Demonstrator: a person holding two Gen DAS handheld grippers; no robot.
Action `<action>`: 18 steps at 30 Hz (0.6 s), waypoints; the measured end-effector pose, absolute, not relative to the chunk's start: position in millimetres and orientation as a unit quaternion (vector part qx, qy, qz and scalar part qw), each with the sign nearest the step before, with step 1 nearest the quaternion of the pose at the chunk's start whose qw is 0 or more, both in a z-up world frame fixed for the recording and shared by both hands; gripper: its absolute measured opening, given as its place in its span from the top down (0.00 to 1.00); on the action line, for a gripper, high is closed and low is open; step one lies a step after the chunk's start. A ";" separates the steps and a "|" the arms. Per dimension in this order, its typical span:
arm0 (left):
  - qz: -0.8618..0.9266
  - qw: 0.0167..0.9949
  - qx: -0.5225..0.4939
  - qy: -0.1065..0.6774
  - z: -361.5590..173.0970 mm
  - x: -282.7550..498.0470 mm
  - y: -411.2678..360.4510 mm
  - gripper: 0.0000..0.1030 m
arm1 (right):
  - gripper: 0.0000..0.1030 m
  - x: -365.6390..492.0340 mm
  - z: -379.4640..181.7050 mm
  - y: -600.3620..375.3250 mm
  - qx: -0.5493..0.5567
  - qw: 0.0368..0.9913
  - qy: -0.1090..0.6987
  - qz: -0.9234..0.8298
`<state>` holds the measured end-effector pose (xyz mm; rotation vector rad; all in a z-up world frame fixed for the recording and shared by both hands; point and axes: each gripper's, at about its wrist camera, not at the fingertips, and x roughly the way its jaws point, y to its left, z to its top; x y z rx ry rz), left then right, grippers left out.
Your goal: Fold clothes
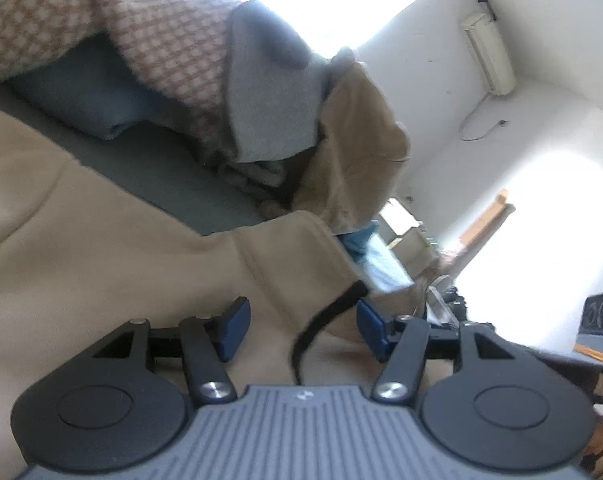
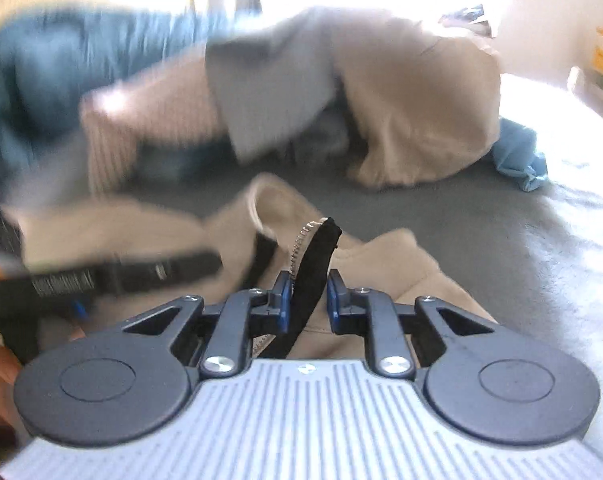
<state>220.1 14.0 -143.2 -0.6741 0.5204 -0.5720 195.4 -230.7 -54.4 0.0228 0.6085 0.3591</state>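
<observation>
- White walls and bright windows stand behind a grey bed surface (image 1: 157,168) in the left wrist view, with a wall air-conditioning unit (image 1: 489,54) high on the right.
- Across that bed lies a beige zip garment (image 1: 101,248), spread under the left gripper (image 1: 301,324), whose blue-padded jaws stand wide apart over the cloth without pinching it; the garment's black zipper tape (image 1: 325,320) runs between them.
- Farther back sits a heap of clothes: a tan-and-white checked knit (image 1: 157,40), a grey piece (image 1: 269,92), another beige garment (image 1: 361,140) and a blue piece (image 1: 85,100) below the knit.
- Right wrist view, partly blurred: the same grey bed (image 2: 481,240) carries the beige garment (image 2: 389,256) close in front.
- The right gripper (image 2: 308,296) stands narrow, its pads either side of the black zipper tape (image 2: 317,256), whose teeth show along one edge; the blur leaves it unclear whether they press it.
- Behind lie the pile and a light blue cloth (image 2: 521,160) at the right.
</observation>
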 end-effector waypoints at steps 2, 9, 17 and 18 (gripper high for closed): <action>-0.291 0.865 -0.327 0.243 -135.7 224.6 12.6 0.41 | 0.84 188.4 -48.5 -240.6 0.054 0.944 0.265 0.188; -0.289 0.827 -0.371 0.309 -152.9 257.9 8.8 0.47 | 0.83 201.7 -59.7 -234.7 0.070 0.941 0.257 0.207; -0.290 0.798 -0.434 0.302 -169.2 260.0 28.3 0.61 | 0.78 230.1 -77.1 -227.7 0.087 0.928 0.294 0.209; -0.291 0.798 -0.435 0.298 -169.0 259.2 29.5 0.60 | 0.76 231.9 -79.8 -229.6 0.097 0.925 0.303 0.210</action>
